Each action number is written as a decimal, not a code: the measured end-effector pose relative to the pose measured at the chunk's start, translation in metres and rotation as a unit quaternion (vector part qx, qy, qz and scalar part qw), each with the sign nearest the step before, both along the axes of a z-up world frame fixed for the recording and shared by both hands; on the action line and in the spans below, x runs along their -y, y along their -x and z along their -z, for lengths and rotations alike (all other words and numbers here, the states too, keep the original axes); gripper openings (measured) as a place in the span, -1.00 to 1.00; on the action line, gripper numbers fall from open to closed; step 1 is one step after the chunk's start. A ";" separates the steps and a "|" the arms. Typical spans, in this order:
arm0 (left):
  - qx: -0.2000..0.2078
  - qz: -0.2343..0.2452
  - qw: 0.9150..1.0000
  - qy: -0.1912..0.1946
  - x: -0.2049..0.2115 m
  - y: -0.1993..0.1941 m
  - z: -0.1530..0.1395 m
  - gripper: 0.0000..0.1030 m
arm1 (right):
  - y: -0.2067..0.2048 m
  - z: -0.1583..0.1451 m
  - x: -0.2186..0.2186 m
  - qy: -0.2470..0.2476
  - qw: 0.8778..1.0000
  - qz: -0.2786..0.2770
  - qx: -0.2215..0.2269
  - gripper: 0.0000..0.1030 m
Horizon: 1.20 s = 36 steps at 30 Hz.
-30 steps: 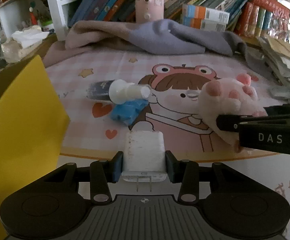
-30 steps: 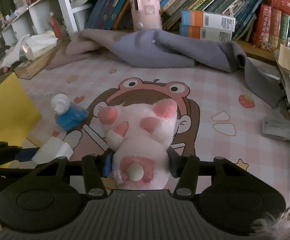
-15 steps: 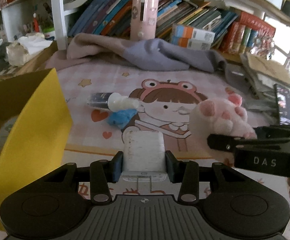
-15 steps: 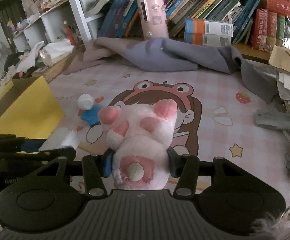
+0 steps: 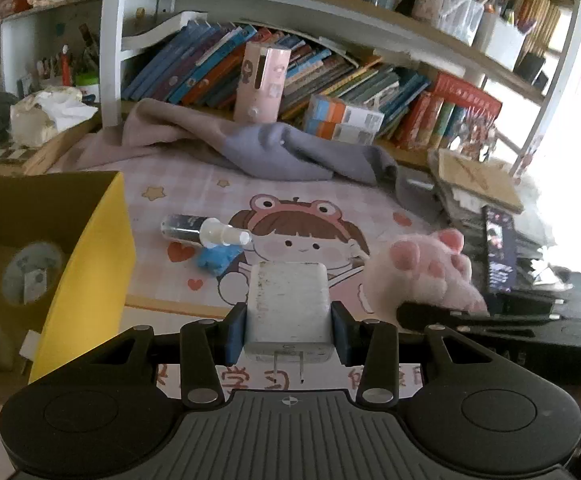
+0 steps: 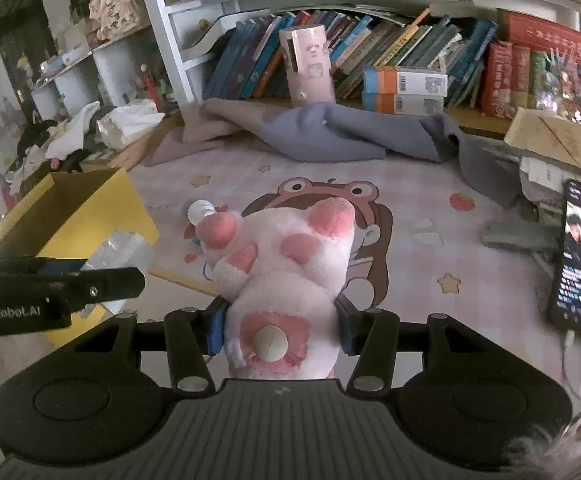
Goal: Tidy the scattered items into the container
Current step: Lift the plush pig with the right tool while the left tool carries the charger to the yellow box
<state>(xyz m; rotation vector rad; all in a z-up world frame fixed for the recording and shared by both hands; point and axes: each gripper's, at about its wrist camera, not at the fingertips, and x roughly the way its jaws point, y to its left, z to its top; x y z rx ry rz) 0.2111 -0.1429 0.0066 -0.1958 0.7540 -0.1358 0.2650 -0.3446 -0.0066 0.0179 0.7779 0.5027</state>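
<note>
My left gripper (image 5: 288, 332) is shut on a white plug charger (image 5: 288, 306), held above the desk's near edge. My right gripper (image 6: 280, 324) is shut on a pink plush paw (image 6: 280, 264), also seen in the left wrist view (image 5: 430, 276) to the right of the charger. An open yellow box (image 5: 86, 264) stands at the left; it also shows in the right wrist view (image 6: 90, 212). A spray bottle (image 5: 204, 232) and a blue crumpled item (image 5: 216, 258) lie on the cartoon mat (image 5: 298, 204) beyond the charger.
A grey-and-pink cloth (image 5: 258, 148) is heaped at the back below a shelf of books (image 5: 330, 80). A pink cylinder (image 6: 306, 64) stands against the books. A phone (image 6: 580, 256) and stacked papers (image 5: 478, 176) sit at the right.
Both grippers have risen and pulled back with their items. The yellow box's inside has come into the left wrist view.
</note>
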 end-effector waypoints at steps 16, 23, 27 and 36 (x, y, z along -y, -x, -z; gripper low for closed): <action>0.053 0.025 0.997 0.041 -0.032 0.034 -0.016 -0.19 | 0.044 -0.024 -0.016 0.003 0.998 0.061 0.005 -0.05; 0.064 0.048 0.995 0.052 -0.049 0.055 -0.018 -0.19 | 0.072 -0.033 -0.037 0.011 0.997 0.075 0.022 -0.05; 0.064 0.067 0.994 0.055 -0.059 0.070 -0.017 -0.19 | 0.093 -0.036 -0.049 0.012 0.996 0.086 0.029 -0.05; 0.061 0.071 0.993 0.070 -0.096 0.114 -0.015 -0.19 | 0.144 -0.034 -0.080 0.011 0.994 0.108 0.018 -0.05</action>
